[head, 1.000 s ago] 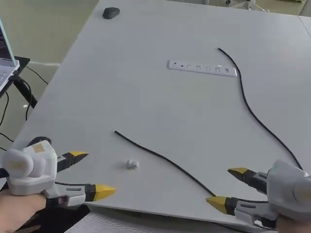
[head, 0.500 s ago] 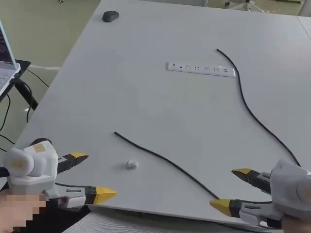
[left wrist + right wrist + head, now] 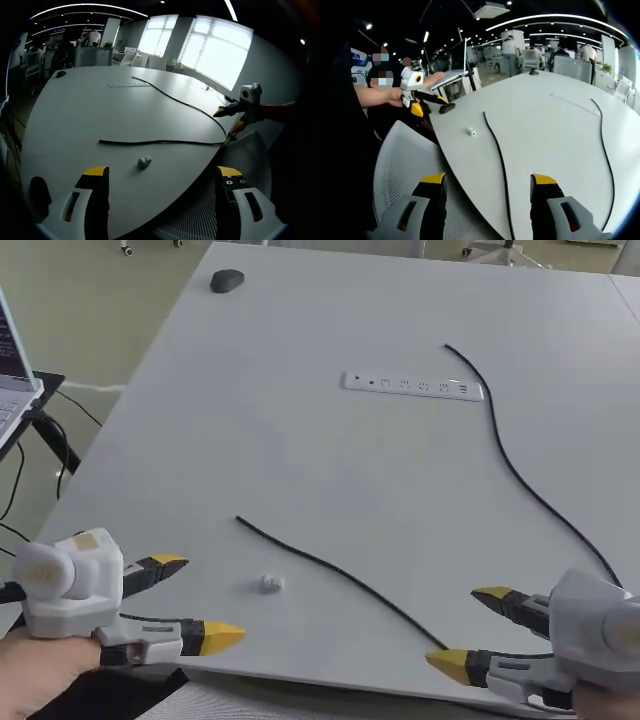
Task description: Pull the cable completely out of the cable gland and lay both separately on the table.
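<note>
A thin black cable (image 3: 335, 571) lies loose on the grey table, running diagonally toward the near edge; it also shows as the black cable (image 3: 160, 142) and the black cable (image 3: 497, 160). A small white cable gland (image 3: 270, 583) rests apart from it, just left of the cable, seen too as the gland (image 3: 144, 162) and the gland (image 3: 469, 131). My left gripper (image 3: 200, 600) hovers open at the near left edge, nothing between its yellow tips. My right gripper (image 3: 472, 627) hovers open at the near right edge, close to the cable's near end.
A white power strip (image 3: 412, 386) lies mid-table with a long black cord (image 3: 520, 475) curving to the right edge. A dark mouse (image 3: 227, 280) sits at the far left corner. A mesh chair seat (image 3: 405, 165) is below the table edge. A laptop stand (image 3: 25, 390) stands left.
Both grippers drifted only slightly along the near edge. The cable and gland stayed where they were; the small shift of the picture comes from the head.
</note>
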`<state>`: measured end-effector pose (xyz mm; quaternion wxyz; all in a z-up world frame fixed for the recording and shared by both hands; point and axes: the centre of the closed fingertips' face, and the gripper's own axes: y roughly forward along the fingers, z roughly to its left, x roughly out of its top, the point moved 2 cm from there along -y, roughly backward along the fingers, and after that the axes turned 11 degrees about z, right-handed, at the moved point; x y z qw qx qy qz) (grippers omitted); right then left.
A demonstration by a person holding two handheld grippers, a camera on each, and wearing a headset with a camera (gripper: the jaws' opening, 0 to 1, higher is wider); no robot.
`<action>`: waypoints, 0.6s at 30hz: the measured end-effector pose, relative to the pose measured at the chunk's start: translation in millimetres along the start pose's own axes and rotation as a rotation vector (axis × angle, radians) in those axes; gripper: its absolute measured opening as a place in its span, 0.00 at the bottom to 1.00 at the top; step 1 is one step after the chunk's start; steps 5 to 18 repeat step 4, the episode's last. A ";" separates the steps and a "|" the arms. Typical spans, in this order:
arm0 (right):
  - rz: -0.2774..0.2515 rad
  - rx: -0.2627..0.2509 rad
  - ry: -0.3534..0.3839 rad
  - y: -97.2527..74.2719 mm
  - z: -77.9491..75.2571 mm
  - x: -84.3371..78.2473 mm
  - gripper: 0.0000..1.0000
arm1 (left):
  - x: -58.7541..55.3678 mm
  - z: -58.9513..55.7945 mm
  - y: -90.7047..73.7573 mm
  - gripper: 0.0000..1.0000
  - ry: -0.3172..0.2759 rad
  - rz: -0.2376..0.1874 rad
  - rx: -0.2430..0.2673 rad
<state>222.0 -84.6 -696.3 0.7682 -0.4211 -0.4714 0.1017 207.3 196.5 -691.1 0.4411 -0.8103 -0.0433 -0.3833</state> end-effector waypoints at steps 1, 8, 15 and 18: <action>-0.001 -0.001 0.003 -0.3 -0.6 -0.1 0.67 | -0.2 0.0 0.2 0.87 0.002 0.002 0.000; 0.001 0.001 0.009 -0.8 -2.3 -0.9 0.67 | 0.1 -0.8 0.7 0.87 0.001 0.001 -0.003; 0.001 0.001 0.009 -0.8 -2.3 -0.9 0.67 | 0.1 -0.8 0.7 0.87 0.001 0.001 -0.003; 0.001 0.001 0.009 -0.8 -2.3 -0.9 0.67 | 0.1 -0.8 0.7 0.87 0.001 0.001 -0.003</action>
